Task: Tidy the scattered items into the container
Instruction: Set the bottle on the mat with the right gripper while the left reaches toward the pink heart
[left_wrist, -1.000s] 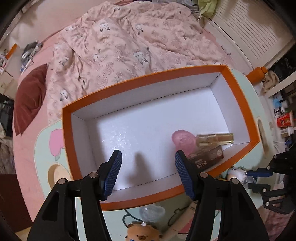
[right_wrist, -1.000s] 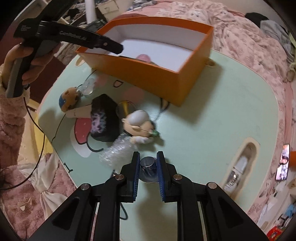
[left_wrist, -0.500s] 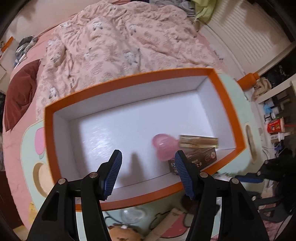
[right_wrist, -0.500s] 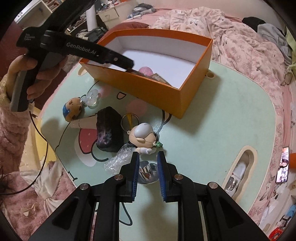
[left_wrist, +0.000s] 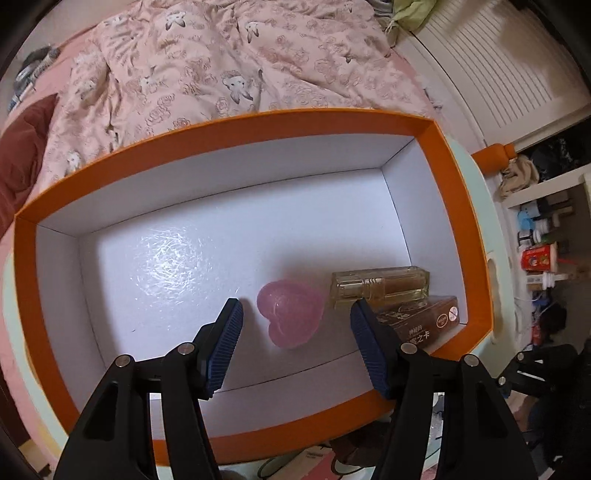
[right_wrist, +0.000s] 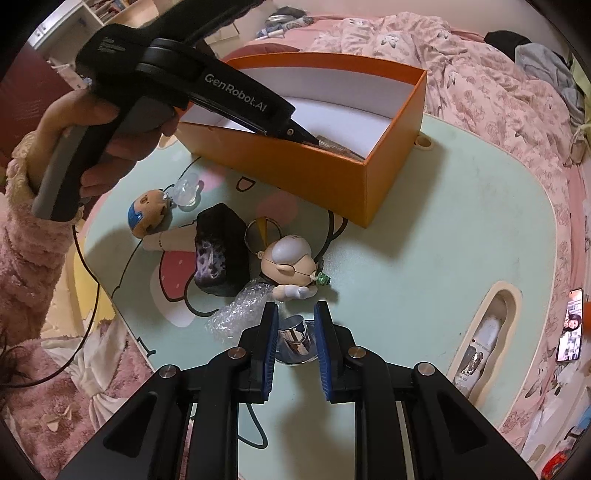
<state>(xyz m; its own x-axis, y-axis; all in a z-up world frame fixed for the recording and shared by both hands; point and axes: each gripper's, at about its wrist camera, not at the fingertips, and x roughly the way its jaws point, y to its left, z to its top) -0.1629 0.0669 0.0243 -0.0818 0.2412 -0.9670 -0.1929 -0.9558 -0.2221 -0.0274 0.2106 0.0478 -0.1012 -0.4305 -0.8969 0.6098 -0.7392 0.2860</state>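
Left gripper (left_wrist: 295, 343), released, has dipped nearer the pink heart (left_wrist: 290, 312) in the orange box (left_wrist: 458, 206); right gripper (right_wrist: 295, 334) stays clenched on a chrome cap (right_wrist: 294, 334).

Warm, dim indoor light from overhead. A soft glare patch lies on the white floor of the orange box (left_wrist: 447, 155); both views sharp, without motion blur. Fisheye distortion bows the box rim and the mint table (right_wrist: 443, 229), and dark vignetting fills every corner. Soft shadows under objects.
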